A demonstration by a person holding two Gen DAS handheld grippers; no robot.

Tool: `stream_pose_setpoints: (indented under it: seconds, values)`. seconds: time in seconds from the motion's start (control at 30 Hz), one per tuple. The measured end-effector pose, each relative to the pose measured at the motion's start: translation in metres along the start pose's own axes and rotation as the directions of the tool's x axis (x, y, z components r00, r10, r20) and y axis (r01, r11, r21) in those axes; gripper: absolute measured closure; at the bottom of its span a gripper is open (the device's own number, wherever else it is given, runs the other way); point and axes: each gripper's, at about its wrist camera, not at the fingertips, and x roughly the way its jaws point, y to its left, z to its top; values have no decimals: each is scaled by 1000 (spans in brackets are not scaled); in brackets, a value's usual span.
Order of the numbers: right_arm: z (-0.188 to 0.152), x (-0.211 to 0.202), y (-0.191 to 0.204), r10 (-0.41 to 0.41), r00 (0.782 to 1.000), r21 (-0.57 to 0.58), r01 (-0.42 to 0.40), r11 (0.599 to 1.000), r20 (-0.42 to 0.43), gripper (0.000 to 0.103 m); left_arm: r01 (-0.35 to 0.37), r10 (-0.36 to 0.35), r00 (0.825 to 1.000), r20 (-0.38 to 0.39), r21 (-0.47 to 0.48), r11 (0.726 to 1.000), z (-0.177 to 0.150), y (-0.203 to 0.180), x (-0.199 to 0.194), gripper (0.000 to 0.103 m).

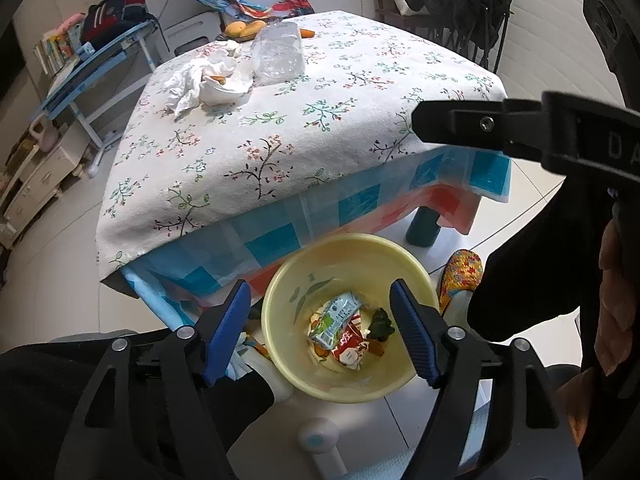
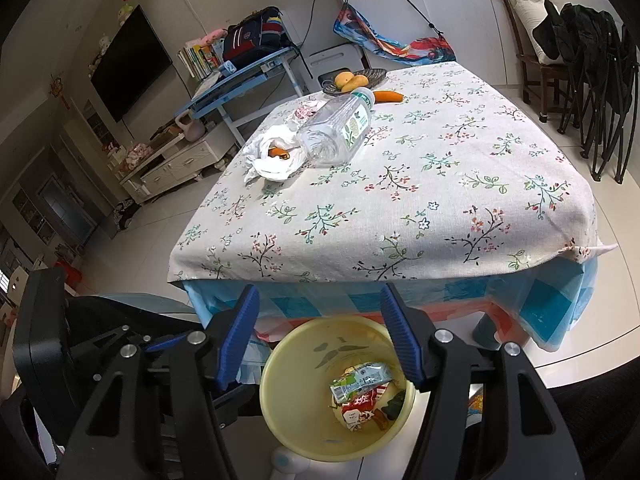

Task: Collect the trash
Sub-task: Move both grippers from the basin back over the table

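1. Both grippers hang over the yellow bin (image 2: 280, 420) on the floor by the near table edge; left gripper (image 1: 320, 332) spread, nothing between its pads; right gripper (image 2: 320, 340) spread too, empty.
2. Bin already has a green-white carton (image 2: 360, 382) and a red snack wrapper (image 2: 358, 410) in it.
3. Left on the table (image 2: 440, 208): clear plastic bottle (image 2: 336, 132) lying on its side at the far left part, touching crumpled white tissue (image 2: 272, 152) with an orange scrap in it.
4. Bottle looks empty, so probably light, thin-walled, slippery, may roll or dent; best pinched across the body by the label or at the neck.
5. Tissue soft and floppy; pinch the bunched middle so the scrap stays inside.
6. Writing: bottle label green and white, text too small; wrapper print unreadable; "DA" on the right gripper's body in the left view.
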Motion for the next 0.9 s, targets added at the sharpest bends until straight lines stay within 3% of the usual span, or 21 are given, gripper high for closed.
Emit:
stream_pose_setpoints:
  seconds: [0.37,0.9]
  values:
    - [0,-1,0,-5,1000,-1,5,1000,6,38,-38,41,998,51,-46,998,4,8,-6,20]
    - [4,-5,-3,-41,997,15,40,999,59,28,-71,82,986,146,-81,994,11,15,-15,19]
